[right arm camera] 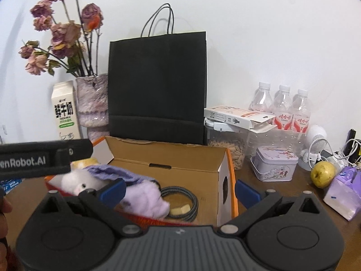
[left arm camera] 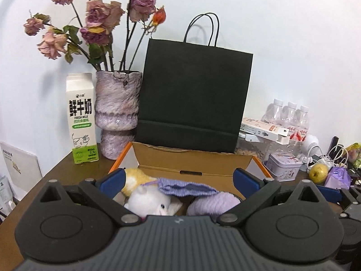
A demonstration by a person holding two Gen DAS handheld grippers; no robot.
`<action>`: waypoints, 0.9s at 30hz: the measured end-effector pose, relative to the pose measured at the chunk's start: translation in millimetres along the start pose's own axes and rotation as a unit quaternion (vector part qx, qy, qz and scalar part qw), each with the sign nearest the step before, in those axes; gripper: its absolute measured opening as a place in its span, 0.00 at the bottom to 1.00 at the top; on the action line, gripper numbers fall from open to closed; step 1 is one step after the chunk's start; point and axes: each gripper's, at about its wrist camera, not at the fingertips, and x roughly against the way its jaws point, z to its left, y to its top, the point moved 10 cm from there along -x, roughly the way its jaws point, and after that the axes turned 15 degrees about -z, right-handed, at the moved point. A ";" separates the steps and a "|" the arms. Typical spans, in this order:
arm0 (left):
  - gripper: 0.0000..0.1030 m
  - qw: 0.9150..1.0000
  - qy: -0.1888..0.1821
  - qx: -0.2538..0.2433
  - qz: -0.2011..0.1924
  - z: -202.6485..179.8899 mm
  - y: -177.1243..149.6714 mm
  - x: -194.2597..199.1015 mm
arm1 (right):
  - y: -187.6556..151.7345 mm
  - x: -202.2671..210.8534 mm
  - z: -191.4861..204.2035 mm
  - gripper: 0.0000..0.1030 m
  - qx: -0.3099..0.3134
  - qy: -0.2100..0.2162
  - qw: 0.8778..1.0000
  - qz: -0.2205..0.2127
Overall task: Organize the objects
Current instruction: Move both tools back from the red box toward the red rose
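An open orange cardboard box (left arm camera: pixel 191 160) (right arm camera: pixel 171 155) sits on the brown table. It holds a white plush toy (left arm camera: pixel 150 199) (right arm camera: pixel 77 180), a yellow plush (left arm camera: pixel 135 176), a purple knitted cloth (left arm camera: pixel 185 188) (right arm camera: pixel 108 172), a lilac plush (left arm camera: pixel 213 203) (right arm camera: pixel 146 197) and a coiled grey cable (right arm camera: pixel 180 199). My left gripper (left arm camera: pixel 178 180) is open above the box, empty. My right gripper (right arm camera: pixel 180 190) is open over the box's right end, empty. The left gripper's body (right arm camera: pixel 42 158) shows at the left of the right wrist view.
A black paper bag (left arm camera: pixel 194 97) (right arm camera: pixel 158 85) stands behind the box. A milk carton (left arm camera: pixel 81 117) and a vase of dried roses (left arm camera: pixel 117 113) stand at left. At right are water bottles (right arm camera: pixel 282 106), a lilac tin (right arm camera: pixel 275 167), a pear (right arm camera: pixel 322 174) and a tissue pack (right arm camera: pixel 345 192).
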 end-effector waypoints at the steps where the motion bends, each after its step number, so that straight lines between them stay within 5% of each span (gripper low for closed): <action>1: 1.00 1.000 -0.001 0.002 -0.001 1.5 0.6 4.8 | -1.1 5.0 1.7 1.00 0.001 0.000 1.000 0.001; 27: 1.00 0.999 0.021 -0.008 0.026 90.1 -18.2 133.7 | -59.9 117.5 52.0 1.00 0.019 -0.010 0.998 0.053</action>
